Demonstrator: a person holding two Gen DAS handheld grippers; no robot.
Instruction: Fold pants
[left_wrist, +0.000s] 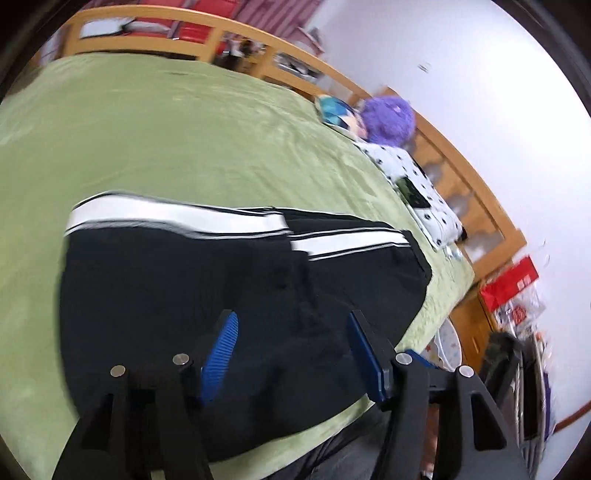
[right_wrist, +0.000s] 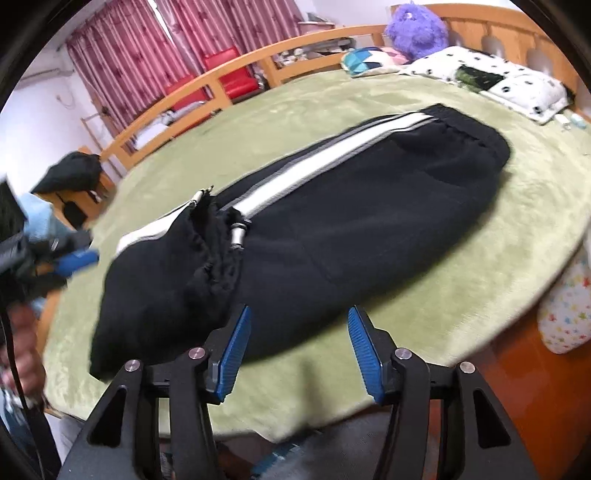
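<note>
The pants (right_wrist: 332, 206) are black, of a thick soft cloth, with a broad white stripe edged by thin lines along one side seam. They lie folded into a long dark bundle on the green blanket (right_wrist: 332, 99) of the bed, toward its near edge. At one end the cloth is bunched into a rumpled heap, and a drawstring with metal tips (right_wrist: 236, 236) shows there. The other end, with the gathered waistband, lies flat and smooth.

The left gripper (left_wrist: 291, 350) hovers above the black cloth with its jaws apart; its blue ribbed pads (left_wrist: 221, 354) press on nothing, and nothing is clamped between them. In the right wrist view this gripper shows blurred just left of the pants' rumpled end, held by a hand (right_wrist: 22, 362). The right gripper (right_wrist: 299, 350) also has its jaws apart and empty, over the near edge of the pants and the blanket just in front of them.

The long axis of the pants runs along the near edge of the bed, the waistband end pointing toward the spotted pillow (right_wrist: 517, 81) and the purple plush toy (right_wrist: 417, 29) at the wooden headboard (right_wrist: 498, 26), the striped seam on the far side.
</note>
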